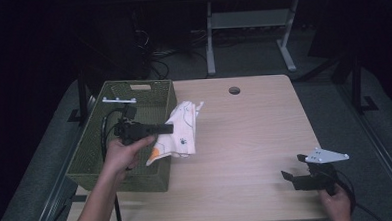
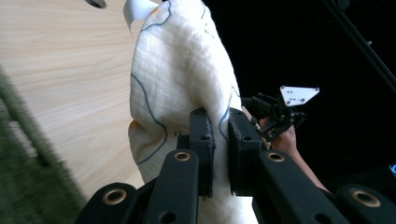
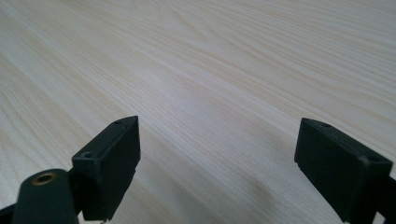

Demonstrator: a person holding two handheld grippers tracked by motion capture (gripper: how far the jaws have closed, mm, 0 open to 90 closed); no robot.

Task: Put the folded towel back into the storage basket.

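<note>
Left claw (image 2: 219, 140) clamped on a bunched fold of the cloth (image 1: 181, 133), light, limp, drapes beside the basket (image 1: 86, 160); right claw (image 3: 219, 163) apart.

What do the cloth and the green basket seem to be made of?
Cloth: soft woven fabric, probably cotton, matte cream with thin blue lines; it folds and hangs limp. Basket: woven wicker or plastic strands, dull olive green; the walls show a fine weave pattern.

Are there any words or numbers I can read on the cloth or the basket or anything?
None: no words or numbers can be read.
The white cloth shows blue lines, an orange patch and small dark marks, too small to tell whether they are letters.
The green basket carries no label.
The grey plate on the right tool shows nothing readable.
</note>
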